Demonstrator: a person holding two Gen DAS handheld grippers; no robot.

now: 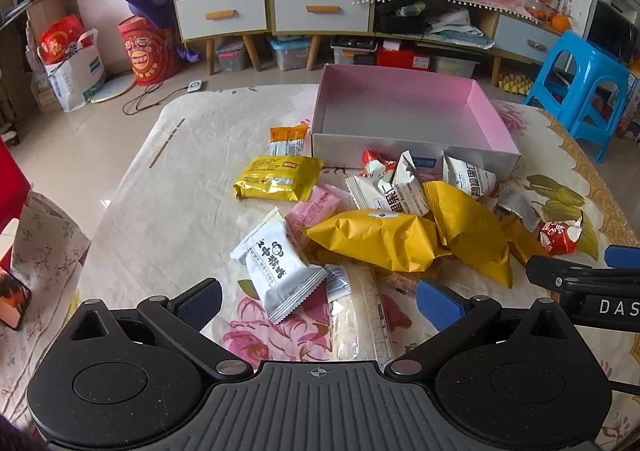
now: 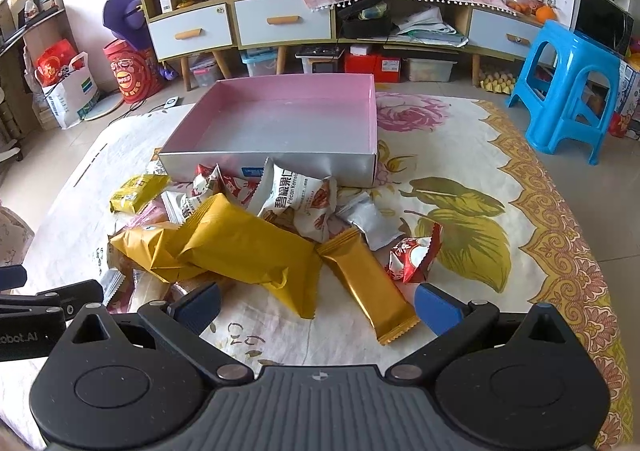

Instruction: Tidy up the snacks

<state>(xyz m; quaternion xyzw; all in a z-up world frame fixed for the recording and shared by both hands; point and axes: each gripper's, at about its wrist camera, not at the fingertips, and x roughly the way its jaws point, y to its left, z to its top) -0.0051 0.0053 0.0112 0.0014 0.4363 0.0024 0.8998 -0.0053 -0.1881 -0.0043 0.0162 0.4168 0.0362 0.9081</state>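
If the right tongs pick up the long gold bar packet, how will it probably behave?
The gold bar packet looks flat and straight, so probably fairly stiff. Its glossy foil may be slippery. It lies apart from the pile, between the open right tongs, so lifting it should disturb little.

Black hand-held gripper (image 1: 318, 301) — blue pads (image 1: 438, 301)

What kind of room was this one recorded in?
Likely a home living room: a floral-clothed table holding snacks and a pink box, a drawer cabinet against the wall, and a blue stool.
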